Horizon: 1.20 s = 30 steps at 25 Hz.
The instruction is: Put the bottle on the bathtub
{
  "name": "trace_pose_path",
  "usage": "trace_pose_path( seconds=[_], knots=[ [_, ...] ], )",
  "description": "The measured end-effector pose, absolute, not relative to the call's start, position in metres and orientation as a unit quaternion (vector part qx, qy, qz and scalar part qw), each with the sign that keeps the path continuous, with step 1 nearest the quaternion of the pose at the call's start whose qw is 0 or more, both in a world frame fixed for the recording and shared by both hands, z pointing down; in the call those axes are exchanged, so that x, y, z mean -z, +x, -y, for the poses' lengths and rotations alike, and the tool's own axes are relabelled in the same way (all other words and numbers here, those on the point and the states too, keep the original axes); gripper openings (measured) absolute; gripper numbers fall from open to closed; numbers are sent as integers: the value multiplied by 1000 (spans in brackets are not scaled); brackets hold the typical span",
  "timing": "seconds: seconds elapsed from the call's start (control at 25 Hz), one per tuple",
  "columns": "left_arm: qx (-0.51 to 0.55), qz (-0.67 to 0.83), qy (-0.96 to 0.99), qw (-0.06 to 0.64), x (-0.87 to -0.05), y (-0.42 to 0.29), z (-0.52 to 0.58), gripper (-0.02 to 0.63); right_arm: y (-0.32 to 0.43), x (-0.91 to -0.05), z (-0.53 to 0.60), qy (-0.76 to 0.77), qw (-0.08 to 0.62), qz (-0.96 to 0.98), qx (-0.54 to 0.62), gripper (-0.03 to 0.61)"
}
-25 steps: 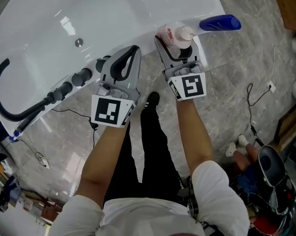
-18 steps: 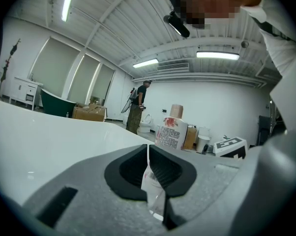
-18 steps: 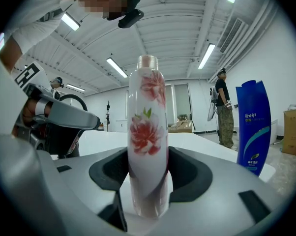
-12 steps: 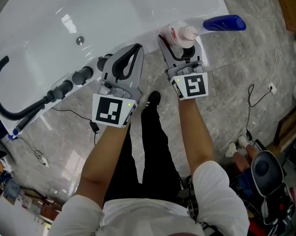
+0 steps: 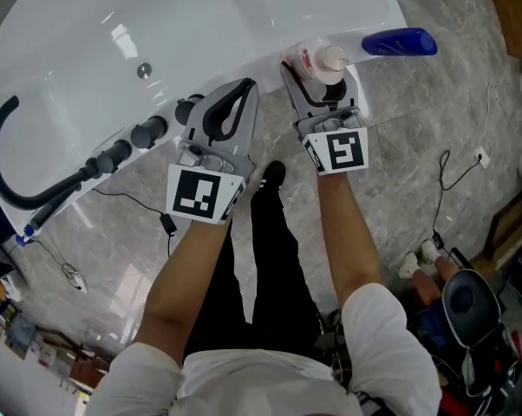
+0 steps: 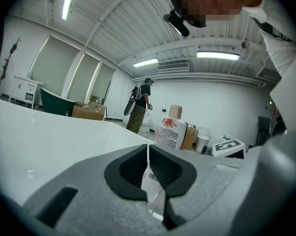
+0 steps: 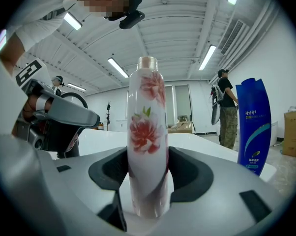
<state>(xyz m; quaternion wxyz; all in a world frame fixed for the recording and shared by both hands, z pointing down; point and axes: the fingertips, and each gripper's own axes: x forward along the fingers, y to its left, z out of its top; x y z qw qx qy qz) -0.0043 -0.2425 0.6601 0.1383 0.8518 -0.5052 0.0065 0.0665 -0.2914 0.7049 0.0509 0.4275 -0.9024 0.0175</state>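
Floral print is seen on the bottle (image 7: 148, 132), which is held upright between the jaws of the right gripper (image 5: 322, 81); both pads are pressed against its sides. From the head view, the bottle is placed over the near rim of the white bathtub (image 5: 200, 33), though whether its base rests on the rim cannot be made out. A blue bottle (image 5: 398, 41) is stood on the rim just beyond it, apart from it. The left gripper (image 5: 240, 89) is held beside the right one, its jaws brought together with nothing between them. Dark tap knobs (image 5: 148, 133) and a black hose (image 5: 1, 159) are seen along the rim at the left.
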Motion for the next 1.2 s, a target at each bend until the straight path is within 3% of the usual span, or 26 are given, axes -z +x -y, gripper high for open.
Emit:
trace_pose_path(
  seconds=[0.76, 1.2],
  knots=[
    [-12, 504, 854, 126, -573, -18, 233, 21, 105, -613, 247, 480, 70, 874, -42, 235],
    [16, 504, 858, 102, -431, -30, 211, 21, 101, -430, 223, 509, 30, 860, -20, 80]
  ],
)
